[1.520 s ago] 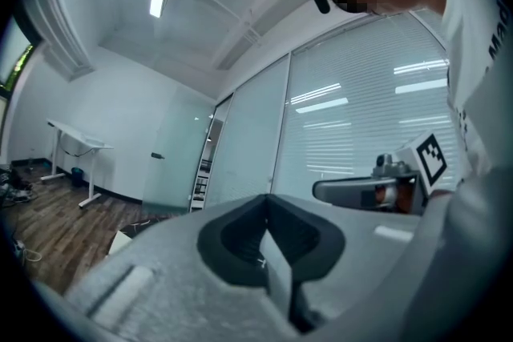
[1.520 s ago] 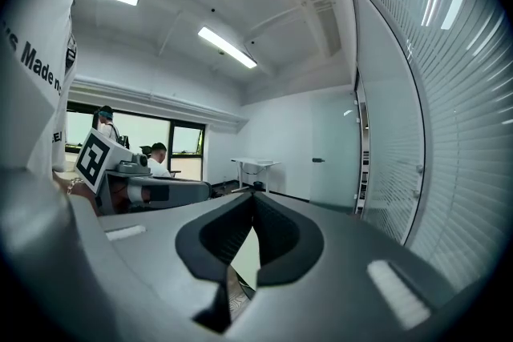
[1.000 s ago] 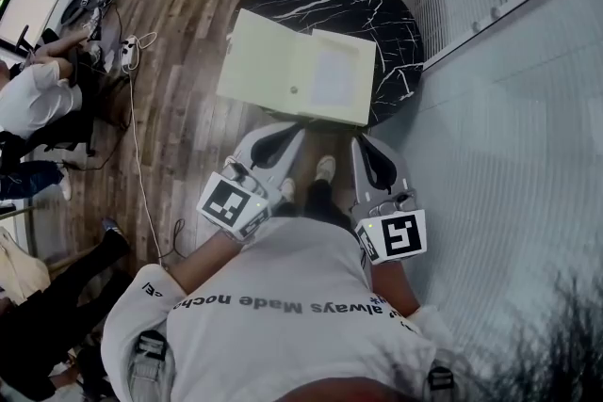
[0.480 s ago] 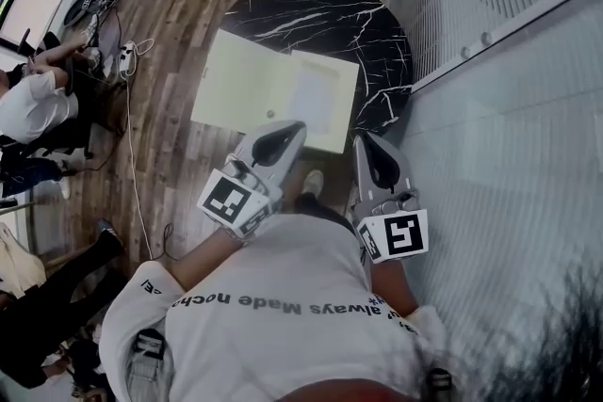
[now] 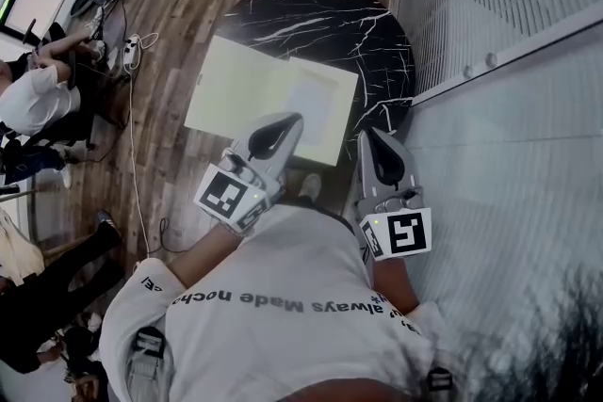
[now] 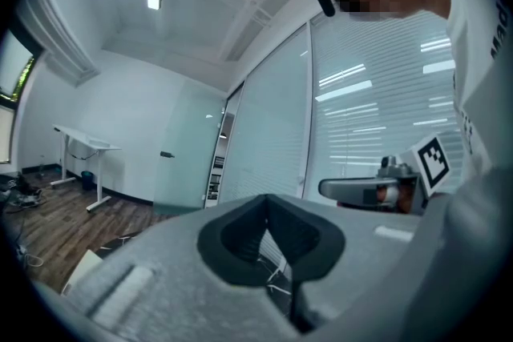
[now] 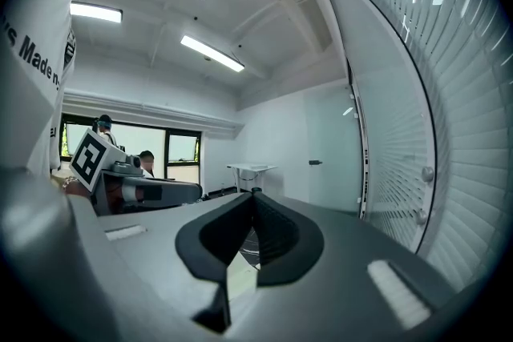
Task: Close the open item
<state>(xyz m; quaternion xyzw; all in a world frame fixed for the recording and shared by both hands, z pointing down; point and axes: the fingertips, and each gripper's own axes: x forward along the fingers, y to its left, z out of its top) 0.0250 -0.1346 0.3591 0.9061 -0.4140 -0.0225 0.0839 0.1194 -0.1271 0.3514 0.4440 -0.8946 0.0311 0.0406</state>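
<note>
We are drawing closer to the marble table (image 5: 330,14), with the left gripper (image 5: 290,120) and right gripper (image 5: 371,135) both pressed together and empty, so the open yellow folder (image 5: 245,89) lying flat on it is likely coming within reach for closing.

White short-sleeved T-shirt (image 5: 283,325), black lettering across front; white shoe (image 5: 309,186). Grey moulded shells on left gripper (image 5: 290,121) and right gripper (image 5: 370,135), black teardrop cut-outs, white cube (image 5: 226,198) with black square markers on each.
</note>
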